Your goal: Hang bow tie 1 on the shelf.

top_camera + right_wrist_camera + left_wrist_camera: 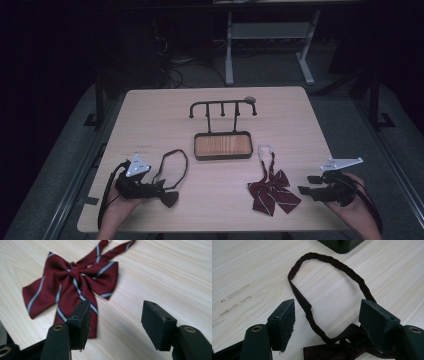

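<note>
Centrally on the light wood table (150, 107) stands a black hook rack (222, 106) rising from a dark tray with a wood-grain floor (222, 145), well apart from both grippers. A dark brown bow tie (169, 198) lies at the near left, its neck loop (172, 165) stretched toward the tray. A burgundy striped bow tie (272, 192) lies at the near right, its white-ended strap (266, 149) pointing away from the person. The left gripper (161, 187) is held low with its fingers (283, 323) spread wide; the left gripper view shows the brown bow's knot (348, 348) lying between them, one finger at or on the bow's edge, though contact cannot be confirmed. That view also shows a corner of the tray beyond the loop. The right gripper (306, 185) is held just right of the burgundy tie, fingers (81, 322) spread apart and holding nothing. The right gripper view shows one finger overlapping the tie's lower tail, the other over bare table. Beyond the table, the high view shows a white desk frame (267, 45) on the dark floor.
</note>
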The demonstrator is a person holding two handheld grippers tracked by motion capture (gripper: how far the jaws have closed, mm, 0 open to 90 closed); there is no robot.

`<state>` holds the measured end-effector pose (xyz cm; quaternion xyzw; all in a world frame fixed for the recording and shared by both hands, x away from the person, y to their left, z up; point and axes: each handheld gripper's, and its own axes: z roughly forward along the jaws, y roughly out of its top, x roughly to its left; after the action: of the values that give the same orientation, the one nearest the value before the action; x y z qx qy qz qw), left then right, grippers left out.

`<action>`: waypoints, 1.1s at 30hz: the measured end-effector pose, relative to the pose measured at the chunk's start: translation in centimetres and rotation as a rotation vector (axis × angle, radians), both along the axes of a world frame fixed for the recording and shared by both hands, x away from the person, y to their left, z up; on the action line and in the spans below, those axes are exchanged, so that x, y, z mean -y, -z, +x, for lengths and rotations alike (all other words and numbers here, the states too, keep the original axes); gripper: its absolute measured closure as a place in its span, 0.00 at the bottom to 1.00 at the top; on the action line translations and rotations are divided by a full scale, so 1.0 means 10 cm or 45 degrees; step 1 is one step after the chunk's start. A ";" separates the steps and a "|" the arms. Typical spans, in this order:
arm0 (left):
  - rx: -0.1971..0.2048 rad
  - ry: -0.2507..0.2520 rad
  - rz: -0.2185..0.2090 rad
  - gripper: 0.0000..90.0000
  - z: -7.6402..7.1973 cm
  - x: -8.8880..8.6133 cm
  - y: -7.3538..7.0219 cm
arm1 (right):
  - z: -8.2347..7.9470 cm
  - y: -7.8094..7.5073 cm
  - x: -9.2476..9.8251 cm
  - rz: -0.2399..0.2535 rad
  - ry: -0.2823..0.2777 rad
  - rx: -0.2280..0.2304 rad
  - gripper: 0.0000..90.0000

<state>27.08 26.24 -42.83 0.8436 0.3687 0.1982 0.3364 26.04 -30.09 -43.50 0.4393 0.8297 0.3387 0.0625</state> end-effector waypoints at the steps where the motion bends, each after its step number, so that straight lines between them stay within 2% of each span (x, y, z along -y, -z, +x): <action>1: 0.003 -0.001 -0.001 0.33 0.00 0.00 -0.01 | 0.01 -0.01 -0.02 -0.007 -0.010 0.009 0.45; 11: 0.008 -0.003 -0.012 0.32 0.00 -0.01 -0.01 | 0.08 -0.12 -0.15 -0.030 -0.054 -0.006 0.45; 12: 0.008 -0.003 -0.012 0.32 0.00 -0.02 -0.01 | 0.10 -0.13 -0.17 -0.056 -0.066 -0.011 0.46; 15: 0.007 -0.007 -0.015 0.32 0.00 -0.02 -0.01 | 0.14 -0.16 -0.20 -0.070 -0.081 -0.025 0.46; 25: 0.014 -0.007 -0.017 0.32 0.00 -0.04 -0.02 | 0.30 -0.31 -0.29 -0.094 -0.125 -0.054 0.45; 33: 0.022 -0.012 -0.021 0.31 0.00 -0.06 -0.02 | 0.40 -0.37 -0.38 -0.104 -0.158 -0.064 0.44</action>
<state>27.08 26.80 -42.58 0.8371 0.3714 0.2042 0.3457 29.99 -26.31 -39.84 0.3925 0.8697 0.2966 0.0385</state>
